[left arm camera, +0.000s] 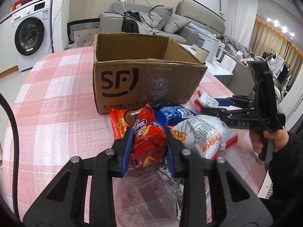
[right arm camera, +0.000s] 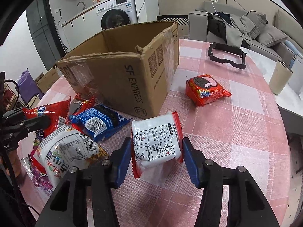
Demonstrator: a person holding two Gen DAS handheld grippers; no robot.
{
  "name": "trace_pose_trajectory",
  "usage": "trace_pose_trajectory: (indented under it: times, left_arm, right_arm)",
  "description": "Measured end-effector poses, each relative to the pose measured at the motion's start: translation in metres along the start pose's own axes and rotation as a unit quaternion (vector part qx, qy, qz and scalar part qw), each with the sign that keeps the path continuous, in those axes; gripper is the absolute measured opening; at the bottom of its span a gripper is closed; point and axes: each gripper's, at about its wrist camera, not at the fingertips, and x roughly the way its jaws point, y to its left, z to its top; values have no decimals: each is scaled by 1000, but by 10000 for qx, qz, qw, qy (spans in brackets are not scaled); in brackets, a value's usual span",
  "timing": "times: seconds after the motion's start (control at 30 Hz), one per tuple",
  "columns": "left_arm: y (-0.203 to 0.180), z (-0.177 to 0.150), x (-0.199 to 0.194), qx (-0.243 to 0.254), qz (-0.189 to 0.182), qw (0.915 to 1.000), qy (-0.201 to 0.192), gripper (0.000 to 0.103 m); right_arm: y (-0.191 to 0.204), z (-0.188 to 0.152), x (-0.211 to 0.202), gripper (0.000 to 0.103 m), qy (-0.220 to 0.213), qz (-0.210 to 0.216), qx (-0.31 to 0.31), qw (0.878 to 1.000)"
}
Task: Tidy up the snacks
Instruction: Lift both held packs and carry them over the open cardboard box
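Snacks lie at lower centre before the cardboard box (left arm camera: 147, 79): left gripper (left arm camera: 147, 143) jaws clamp the red packet (left arm camera: 149, 138), right gripper (right arm camera: 157, 151) jaws clamp the white packet (right arm camera: 155, 141); both judged light, crushable, slippery, best gripped mid-body.

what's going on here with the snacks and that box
A person is holding a two-finger gripper in each hand over a pink checked tablecloth. The left gripper is shut on a red snack pack, and the right gripper has a white and red snack pack between its fingers, seemingly gripped. An open cardboard box stands just behind the pile, and what shows of its inside looks empty. Several other packets still lie on the table, including a red cookie pack off alone.
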Motion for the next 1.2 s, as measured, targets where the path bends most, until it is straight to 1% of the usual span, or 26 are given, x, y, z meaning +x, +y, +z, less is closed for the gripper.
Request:
trace_pose_trajectory:
  times: [0.13,0.2,0.37,0.43,0.47,0.5,0.53,0.6,0.67,0.73,0.77,0.83,0.9,1.07,1.2]
  left_arm:
    - [0,1,-6,16,14,9999,-117,24]
    - [1,1,-7,38,27,9999,-97,24]
    - [5,-3,-2,48,133,9998,137,25]
    - [4,-7,1,84,180,9993,313,29]
    - [4,-9,2,98,212,9991,354,32]
    - [5,-10,4,96,211,9990,391,38]
    - [7,-12,7,90,192,9986,483,43]
    - [10,-15,12,80,191,9979,614,58]
    - [12,-18,18,64,158,9968,779,63]
    - [16,-20,21,-43,74,9963,854,62]
    - [17,-21,23,-62,42,9959,903,52]
    - [18,-21,22,-59,39,9963,859,49]
    - [18,-20,18,-81,-7,9973,729,39]
    - [18,-13,1,-84,51,9993,366,38]
    - [17,-11,-10,-32,124,9997,191,38]
  right_arm:
    - [1,0,-8,53,-75,-25,-3,10000]
    - [1,0,-13,53,-138,-49,15,9999]
    - [4,-1,-18,53,-129,-38,-26,9999]
    - [4,-2,-19,53,-131,-33,-32,9999]
    - [4,-2,-19,53,-129,-37,-32,9999]
    - [4,-3,-20,53,-133,-43,-28,9999]
    - [4,-4,-20,53,-129,-38,-24,9999]
    - [5,-5,-21,53,-122,-43,-31,9999]
    - [5,-5,-21,53,-117,-46,-37,9999]
    - [5,-5,-21,53,-121,-43,-34,9999]
    - [5,-5,-21,53,-122,-41,-34,9999]
    - [5,-5,-21,53,-122,-38,-44,9999]
    - [6,-4,-21,53,-140,-39,-53,9999]
    - [8,-2,-28,53,-255,-21,-44,9997]
    - [9,-2,-36,53,-385,2,-37,9993]
